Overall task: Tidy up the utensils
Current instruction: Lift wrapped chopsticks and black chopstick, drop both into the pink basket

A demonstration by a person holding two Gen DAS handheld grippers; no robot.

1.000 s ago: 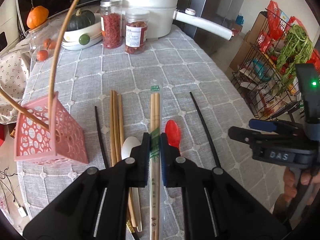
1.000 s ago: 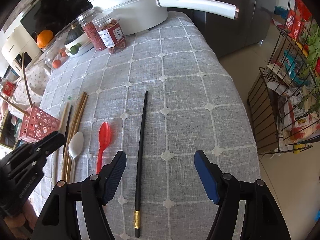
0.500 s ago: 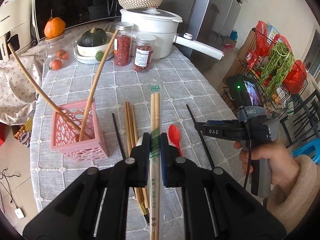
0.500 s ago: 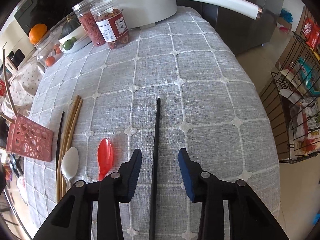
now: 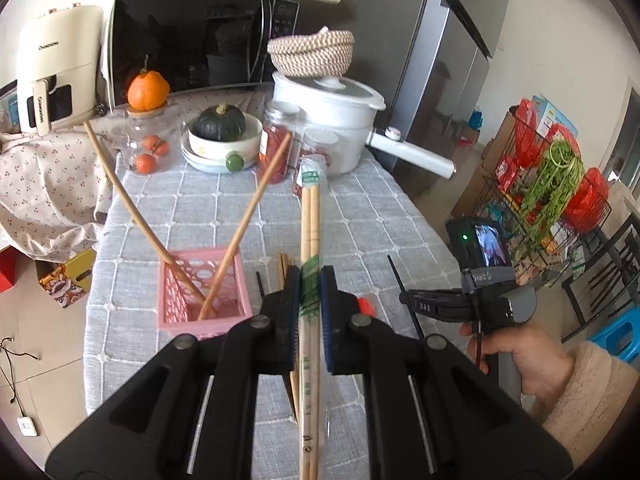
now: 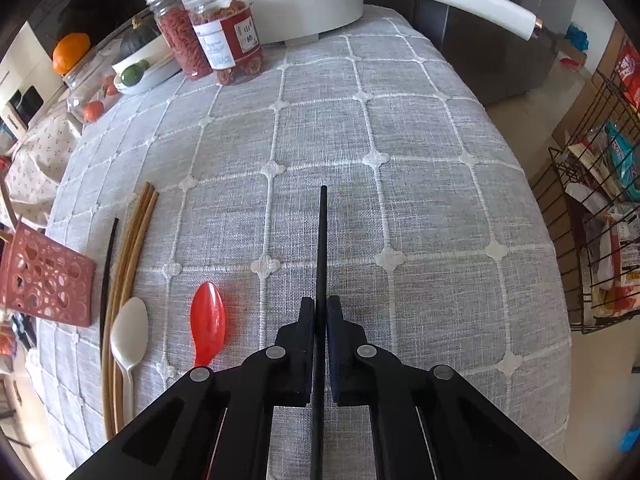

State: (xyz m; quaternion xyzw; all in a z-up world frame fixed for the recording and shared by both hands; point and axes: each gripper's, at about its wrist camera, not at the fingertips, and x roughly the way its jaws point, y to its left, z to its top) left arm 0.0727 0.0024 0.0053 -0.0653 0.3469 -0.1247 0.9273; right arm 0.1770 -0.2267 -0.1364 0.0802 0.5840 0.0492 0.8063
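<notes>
Your left gripper (image 5: 310, 286) is clenched on the wrapped pair of chopsticks (image 5: 310, 216), which stands clear of the counter (image 5: 360, 208). The pair's long axis runs straight out along the fingers, its far tip pointing toward the jars at the back.

The pink basket (image 5: 208, 288) sits to the left of your left fingers and below them, just beside, already holding two wooden sticks that lean out in a cross. Judged from this view, the pair must swing left and tip downward to enter the basket's open top. The left hand is the nearer of the two to the basket.

Your right gripper (image 6: 320, 310) has just been closing and now grasps the black chopstick (image 6: 321, 240). That stick's long axis also runs along the fingers, its far end lying on the cloth.

The basket (image 6: 44, 276) lies far to the left in the right wrist view, with the red spoon (image 6: 207, 320), white spoon (image 6: 129, 330), brown chopsticks (image 6: 134, 240) and a second black chopstick (image 6: 109, 260) between. Expect the right hand's carry to cross over these.
</notes>
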